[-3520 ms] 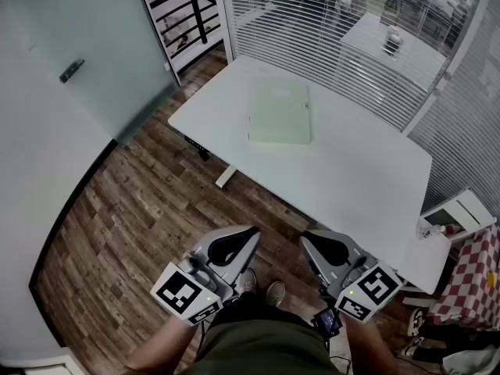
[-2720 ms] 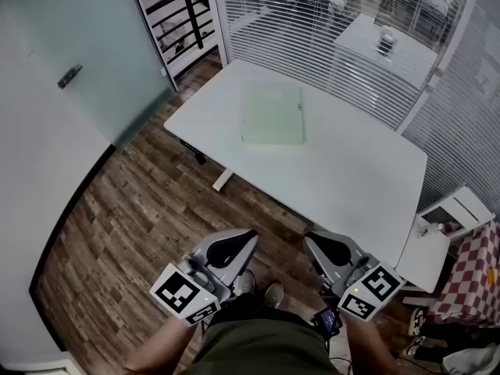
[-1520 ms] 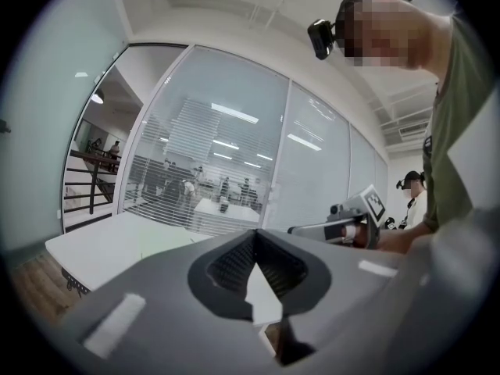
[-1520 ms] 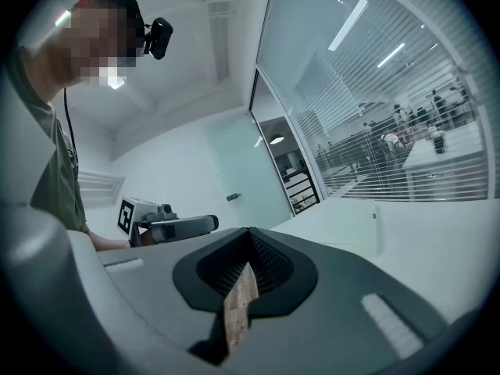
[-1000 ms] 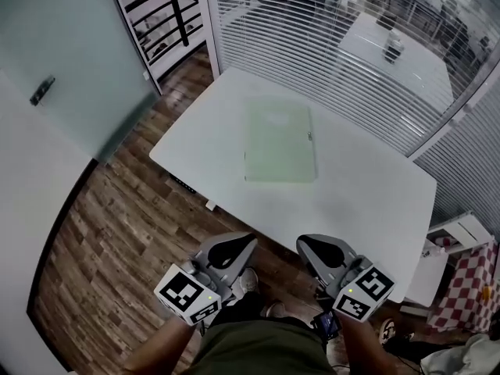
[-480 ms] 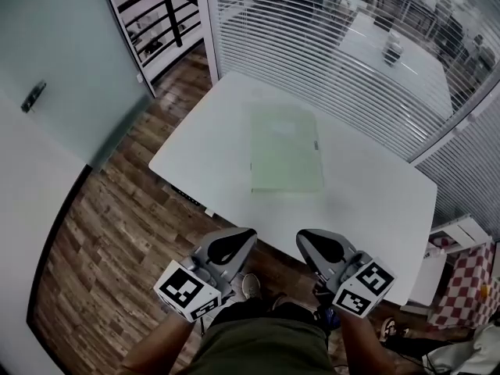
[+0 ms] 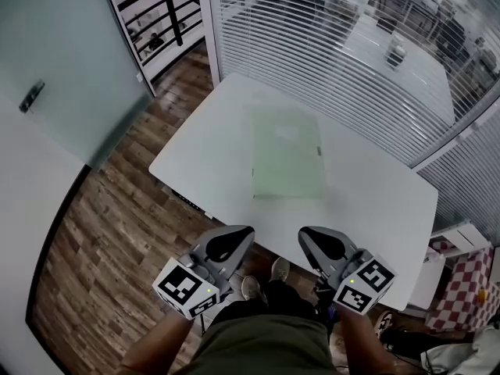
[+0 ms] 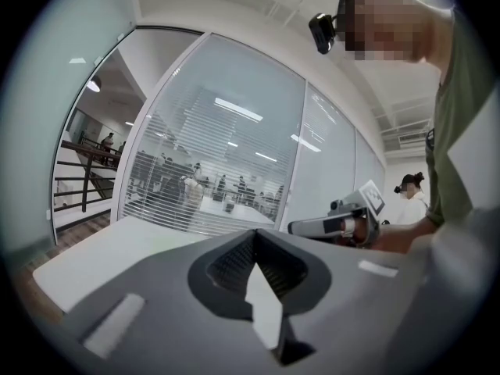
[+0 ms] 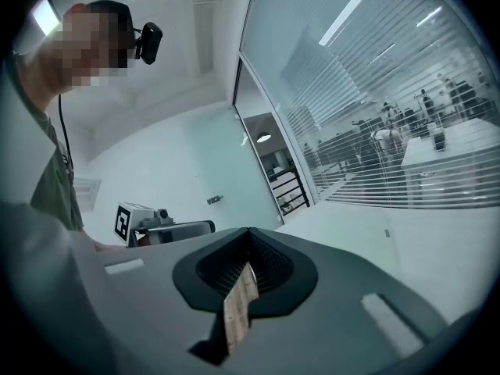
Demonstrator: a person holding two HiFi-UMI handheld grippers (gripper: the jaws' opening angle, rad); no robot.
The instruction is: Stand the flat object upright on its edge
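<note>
Head view, flat object (image 7: 287, 156) on table (image 7: 375, 201), well beyond left tool (image 7: 237, 237), right tool (image 7: 313, 240)

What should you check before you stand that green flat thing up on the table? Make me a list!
1. Green flat object lies flat on the white table, ready to lift: ok.
2. Nothing lies on top of it: ok.
3. Left tool open for grabbing: not ok, it is shut and empty.
4. Right tool open for grabbing: not ok, it is shut and empty.
5. Tools at the object: not ok, both are well apart from it, by the table's near edge.
6. Object stiff enough to stand on its edge: cannot tell.
</note>
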